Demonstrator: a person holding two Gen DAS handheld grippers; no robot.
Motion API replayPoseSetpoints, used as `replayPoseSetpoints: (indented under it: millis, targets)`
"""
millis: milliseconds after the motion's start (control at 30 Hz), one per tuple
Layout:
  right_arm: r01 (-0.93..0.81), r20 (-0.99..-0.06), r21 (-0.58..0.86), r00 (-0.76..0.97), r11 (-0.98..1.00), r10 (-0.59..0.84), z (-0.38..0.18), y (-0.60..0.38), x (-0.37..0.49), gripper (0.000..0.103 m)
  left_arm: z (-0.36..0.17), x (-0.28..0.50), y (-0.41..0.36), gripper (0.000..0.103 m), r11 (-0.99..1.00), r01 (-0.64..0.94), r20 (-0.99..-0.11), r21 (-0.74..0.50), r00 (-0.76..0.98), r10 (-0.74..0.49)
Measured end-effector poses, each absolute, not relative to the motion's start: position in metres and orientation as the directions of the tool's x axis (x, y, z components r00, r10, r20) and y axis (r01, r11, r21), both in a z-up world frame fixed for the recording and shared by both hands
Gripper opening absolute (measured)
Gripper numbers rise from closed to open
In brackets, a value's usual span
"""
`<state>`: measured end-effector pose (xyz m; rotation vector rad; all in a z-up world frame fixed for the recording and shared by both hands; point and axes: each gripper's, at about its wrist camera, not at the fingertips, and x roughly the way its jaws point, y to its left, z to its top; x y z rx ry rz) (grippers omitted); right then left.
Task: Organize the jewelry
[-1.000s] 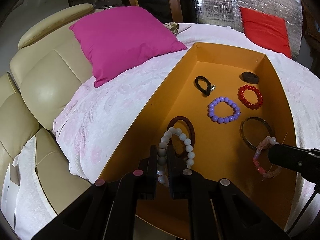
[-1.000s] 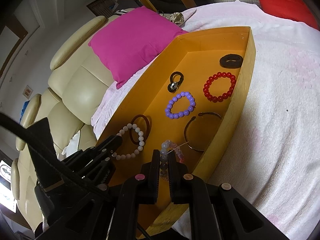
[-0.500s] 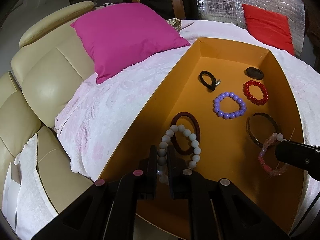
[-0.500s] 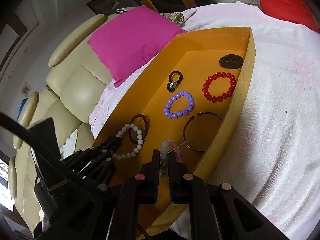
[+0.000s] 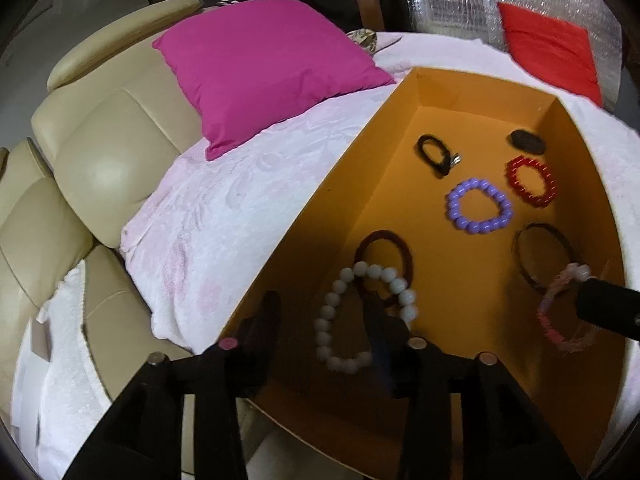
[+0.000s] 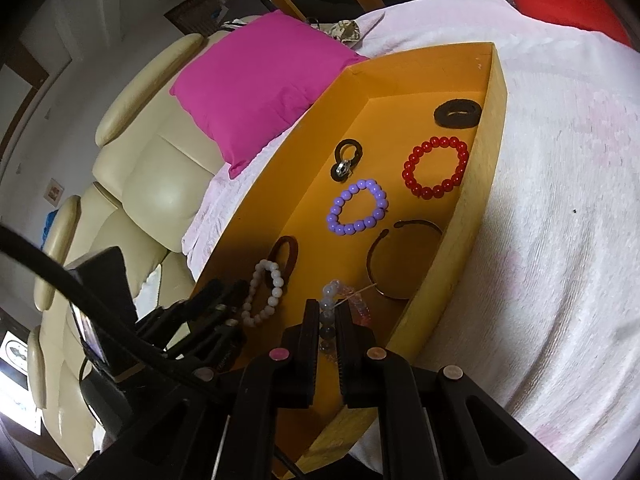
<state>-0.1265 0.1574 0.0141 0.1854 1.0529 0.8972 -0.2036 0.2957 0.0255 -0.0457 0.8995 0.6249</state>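
Observation:
An orange box (image 5: 312,208) (image 6: 472,240) lies on the pink bedspread and holds several bracelets. My left gripper (image 5: 320,312) is open, its fingers apart on either side of a white bead bracelet (image 5: 364,312) that lies on the box floor, overlapping a dark red ring (image 5: 384,240). The white bracelet also shows in the right wrist view (image 6: 264,296). My right gripper (image 6: 326,312) is shut on a pink-and-clear bead bracelet (image 6: 340,300), held low in the box beside a thin dark bangle (image 6: 400,256). That pink bracelet shows in the left wrist view (image 5: 556,304).
The box also holds a purple bead bracelet (image 5: 478,210), a red bead bracelet (image 5: 530,180), a black band with a metal charm (image 5: 438,156) and a dark scrunchie (image 5: 528,142). A magenta pillow (image 5: 260,68), a cream sofa (image 5: 100,152) and a red cushion (image 5: 548,48) surround it.
My left gripper has opened and let go of the white bead bracelet, which now lies on the box floor. My right gripper has stayed shut on the pink bracelet.

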Motion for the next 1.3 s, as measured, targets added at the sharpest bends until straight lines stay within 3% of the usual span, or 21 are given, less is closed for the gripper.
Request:
replayPoseSetpoints:
  millis: [67, 167, 233, 300, 433, 533, 600, 800, 1133, 1300]
  targets:
    - [-0.545, -0.663, 0.546, 0.184, 0.636, 0.726, 0.015, 0.156, -0.126, 0.014, 0.027, -0.203, 0.293, 0.05, 0.822, -0.522, -0.737, 0.228, 0.459, 0.496]
    - [-0.546, -0.634, 0.564, 0.194, 0.619, 0.749, 0.019, 0.152, -0.128, 0.029, 0.034, -0.204, 0.29, 0.056, 0.819, -0.524, -0.724, 0.232, 0.469, 0.505]
    - [-0.555, -0.612, 0.561, 0.22, 0.614, 0.759, 0.025, 0.149, -0.131, 0.046, 0.043, -0.206, 0.287, 0.061, 0.814, -0.532, -0.702, 0.234, 0.486, 0.52]
    - [-0.562, -0.571, 0.561, 0.269, 0.608, 0.776, 0.034, 0.142, -0.133, 0.047, 0.054, -0.208, 0.286, 0.068, 0.805, -0.545, -0.678, 0.234, 0.502, 0.537]
    - [-0.56, -0.502, 0.586, 0.316, 0.585, 0.805, 0.046, 0.128, -0.132, 0.047, 0.074, -0.213, 0.284, 0.068, 0.793, -0.56, -0.636, 0.239, 0.528, 0.564]
    - [-0.557, -0.498, 0.581, 0.333, 0.594, 0.8, 0.05, 0.128, -0.132, 0.047, 0.088, -0.216, 0.279, 0.073, 0.784, -0.569, -0.614, 0.248, 0.534, 0.581]
    - [-0.559, -0.5, 0.574, 0.34, 0.599, 0.797, 0.052, 0.128, -0.133, 0.047, 0.098, -0.218, 0.276, 0.082, 0.779, -0.576, -0.599, 0.248, 0.54, 0.591]
    - [-0.606, -0.51, 0.492, 0.382, 0.625, 0.771, 0.061, 0.128, -0.143, 0.047, 0.123, -0.227, 0.27, 0.082, 0.792, -0.574, -0.595, 0.207, 0.569, 0.568]
    - [-0.613, -0.495, 0.366, 0.51, 0.701, 0.704, 0.098, 0.099, -0.163, 0.048, 0.168, -0.251, 0.241, 0.082, 0.759, -0.598, -0.51, 0.259, 0.583, 0.633]
    - [-0.607, -0.472, 0.251, 0.604, 0.754, 0.643, 0.124, 0.076, -0.19, 0.059, 0.189, -0.265, 0.224, 0.082, 0.774, -0.577, -0.481, 0.26, 0.618, 0.622]
